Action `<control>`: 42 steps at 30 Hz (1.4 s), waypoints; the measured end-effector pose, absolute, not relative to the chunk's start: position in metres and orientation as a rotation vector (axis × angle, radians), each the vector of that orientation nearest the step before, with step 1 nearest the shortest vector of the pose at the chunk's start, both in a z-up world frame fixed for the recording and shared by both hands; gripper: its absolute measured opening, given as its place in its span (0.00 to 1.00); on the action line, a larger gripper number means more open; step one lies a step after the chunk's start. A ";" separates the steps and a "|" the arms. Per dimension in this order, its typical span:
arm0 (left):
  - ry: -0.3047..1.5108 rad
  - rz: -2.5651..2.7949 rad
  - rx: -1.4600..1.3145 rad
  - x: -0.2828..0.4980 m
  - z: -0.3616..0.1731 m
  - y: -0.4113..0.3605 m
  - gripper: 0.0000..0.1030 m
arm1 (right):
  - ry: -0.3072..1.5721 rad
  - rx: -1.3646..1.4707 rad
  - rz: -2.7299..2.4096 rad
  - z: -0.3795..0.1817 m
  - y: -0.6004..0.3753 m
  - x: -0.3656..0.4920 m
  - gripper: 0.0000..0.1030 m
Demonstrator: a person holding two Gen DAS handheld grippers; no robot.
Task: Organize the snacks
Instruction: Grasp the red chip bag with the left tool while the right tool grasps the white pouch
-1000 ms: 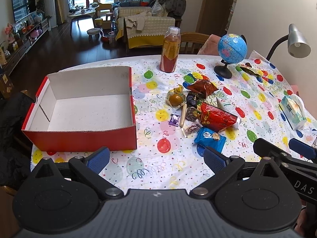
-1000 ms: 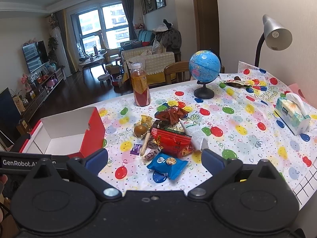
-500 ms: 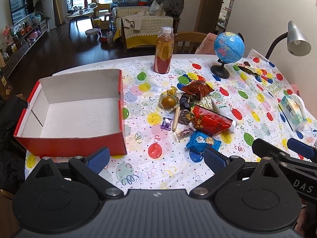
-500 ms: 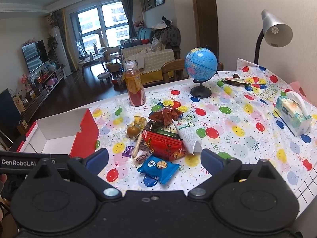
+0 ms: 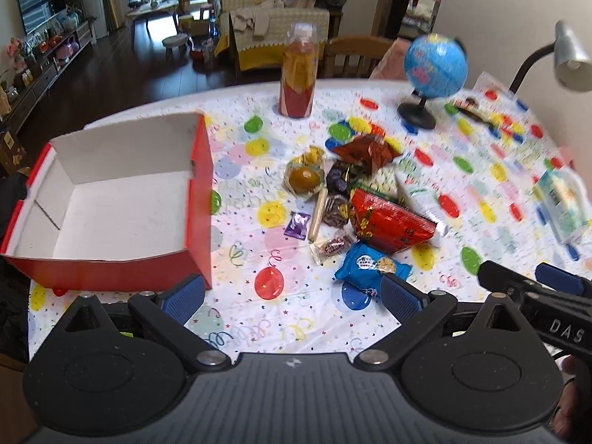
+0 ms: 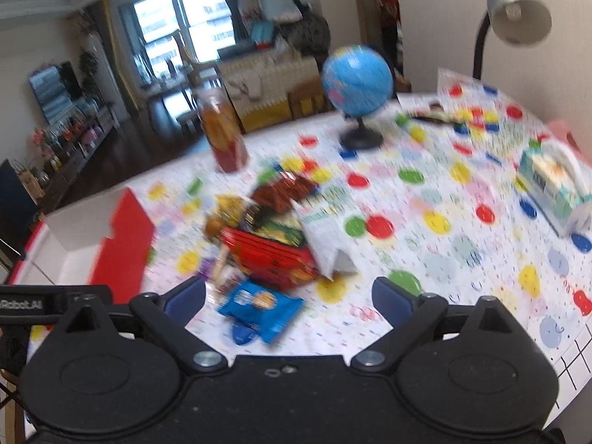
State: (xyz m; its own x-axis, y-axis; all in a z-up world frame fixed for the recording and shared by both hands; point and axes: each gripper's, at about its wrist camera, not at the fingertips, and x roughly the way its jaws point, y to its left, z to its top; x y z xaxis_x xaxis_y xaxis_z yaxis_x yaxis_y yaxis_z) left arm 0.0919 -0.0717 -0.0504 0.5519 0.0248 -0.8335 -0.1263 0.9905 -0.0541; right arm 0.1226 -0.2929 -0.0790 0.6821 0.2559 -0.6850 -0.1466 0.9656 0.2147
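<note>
The right hand-held gripper (image 6: 288,298) has just been narrowing, jaws wide apart and grasping nothing, over the blue packet (image 6: 261,309). The left hand-held gripper (image 5: 292,294) is released too. Snack pile (image 5: 370,199) lies mid-counter (image 5: 481,199) beside the red box (image 5: 111,199); bottle (image 5: 299,74) and globe (image 5: 434,66) behind, probably blurred by motion.
</note>
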 end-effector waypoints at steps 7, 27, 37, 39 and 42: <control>1.048 0.128 -0.109 0.134 -0.079 -0.098 0.99 | 0.886 0.195 0.191 -0.113 -0.333 0.174 0.88; 1.256 0.219 -0.413 0.246 -0.121 -0.113 0.98 | 1.028 0.073 0.479 -0.157 -0.328 0.292 0.75; 1.341 0.287 -0.583 0.273 -0.156 -0.117 0.98 | 1.132 0.097 0.560 -0.187 -0.316 0.319 0.62; 1.343 0.284 -0.584 0.277 -0.157 -0.122 0.98 | 1.138 0.096 0.573 -0.189 -0.315 0.321 0.58; 1.350 0.284 -0.584 0.282 -0.161 -0.129 0.89 | 1.143 0.095 0.587 -0.192 -0.313 0.325 0.54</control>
